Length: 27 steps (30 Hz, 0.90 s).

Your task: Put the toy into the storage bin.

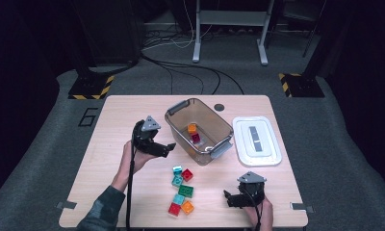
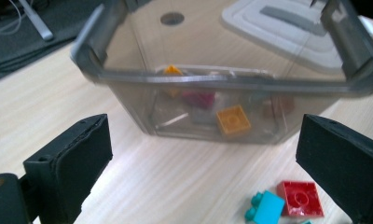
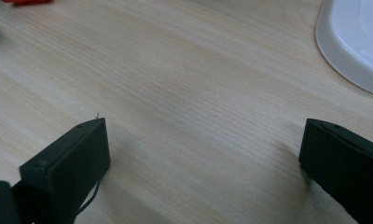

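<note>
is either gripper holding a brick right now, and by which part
Nothing is held. The left gripper stands open and empty in front of the clear bin; the right gripper is open over bare table.

Each hand carries a black two-jaw gripper topped by a grey three-cornered plate: the left gripper (image 1: 170,147) and the right gripper (image 1: 226,196). A black cable trails from each. The jaws are blocky, matte (small holes near their tips). The left forearm wears a dark greenish sleeve (image 1: 100,211).
</note>
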Tool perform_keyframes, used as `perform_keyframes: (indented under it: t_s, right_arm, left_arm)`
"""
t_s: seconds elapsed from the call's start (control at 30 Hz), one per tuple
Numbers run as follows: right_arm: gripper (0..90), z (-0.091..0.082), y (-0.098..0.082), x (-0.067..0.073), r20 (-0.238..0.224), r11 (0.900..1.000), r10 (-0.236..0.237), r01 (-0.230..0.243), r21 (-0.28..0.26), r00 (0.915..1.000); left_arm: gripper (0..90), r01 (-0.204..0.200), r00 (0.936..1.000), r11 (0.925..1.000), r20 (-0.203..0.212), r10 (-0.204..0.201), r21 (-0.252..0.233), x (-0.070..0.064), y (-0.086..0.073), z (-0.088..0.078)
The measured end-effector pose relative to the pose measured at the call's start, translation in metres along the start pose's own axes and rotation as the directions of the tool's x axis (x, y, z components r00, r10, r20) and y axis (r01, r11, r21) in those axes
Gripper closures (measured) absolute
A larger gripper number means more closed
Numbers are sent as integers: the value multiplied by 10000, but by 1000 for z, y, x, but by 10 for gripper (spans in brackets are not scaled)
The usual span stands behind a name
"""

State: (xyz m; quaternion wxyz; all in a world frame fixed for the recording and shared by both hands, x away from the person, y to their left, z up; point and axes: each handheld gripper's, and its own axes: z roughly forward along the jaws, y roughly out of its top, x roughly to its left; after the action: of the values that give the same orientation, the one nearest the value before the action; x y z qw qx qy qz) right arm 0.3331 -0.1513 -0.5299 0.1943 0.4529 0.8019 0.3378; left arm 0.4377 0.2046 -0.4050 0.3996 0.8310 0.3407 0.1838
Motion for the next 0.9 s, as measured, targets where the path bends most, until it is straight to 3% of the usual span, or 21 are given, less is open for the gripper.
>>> perform_keyframes:
  t_s: [0.33,0.73,0.9]
  right_arm:
    - [8,0,0,0,22,10000,6,-6,0,10000]
    - [8,0,0,0,-1,10000,10,-10,9,10000]
    - [8,0,0,0,21,10000,-1,1,4,10000]
  left_arm:
    - [3,429,9989,9979,150,-437,491,-4,-29,18]
    - [3,513,9962,9922,639,-588,1135,-16,-52,39]
    - [18,305,9946,9886,934,-446,1471,-23,-57,48]
